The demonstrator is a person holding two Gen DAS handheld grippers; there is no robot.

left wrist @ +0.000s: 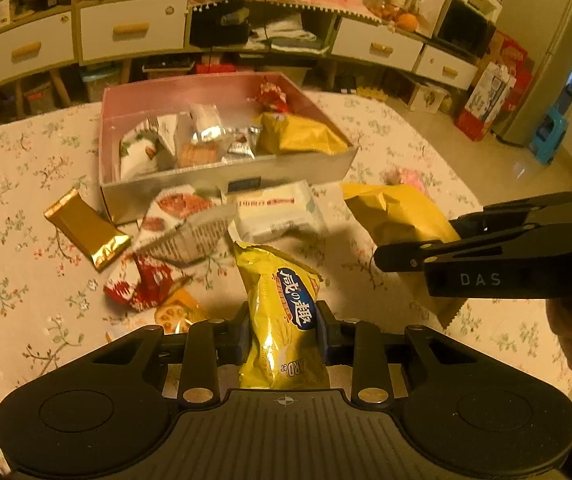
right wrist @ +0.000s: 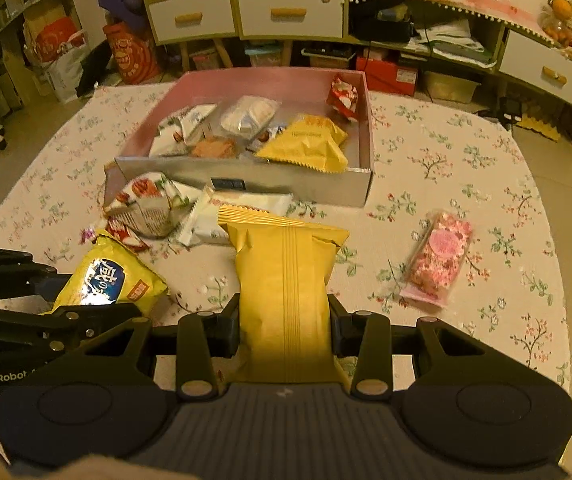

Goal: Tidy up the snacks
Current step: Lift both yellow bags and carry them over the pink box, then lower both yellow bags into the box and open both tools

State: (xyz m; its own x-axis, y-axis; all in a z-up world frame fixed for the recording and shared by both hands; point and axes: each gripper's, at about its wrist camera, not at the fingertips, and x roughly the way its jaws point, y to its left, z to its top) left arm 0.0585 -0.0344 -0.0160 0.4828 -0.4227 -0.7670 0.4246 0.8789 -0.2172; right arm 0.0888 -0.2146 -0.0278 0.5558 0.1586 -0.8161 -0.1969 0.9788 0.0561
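My left gripper (left wrist: 284,330) is shut on a yellow snack bag with a blue logo (left wrist: 282,308), held above the table; the bag also shows in the right wrist view (right wrist: 106,276). My right gripper (right wrist: 285,320) is shut on a plain golden-yellow packet (right wrist: 284,272), also seen at the right of the left wrist view (left wrist: 398,212). A silver box with a pink inside (left wrist: 222,176) (right wrist: 246,178) sits ahead, holding several snack packets. Loose snacks lie in front of it: a gold bar (left wrist: 86,228), white packets (left wrist: 278,210), a red wrapper (left wrist: 142,284).
A pink packet (right wrist: 438,258) lies on the flowered tablecloth (right wrist: 466,168) at the right. Beyond the table stand low cabinets with white drawers (left wrist: 130,32), shelves with clutter and oranges (left wrist: 406,20). The table's edge curves off at right (right wrist: 566,280).
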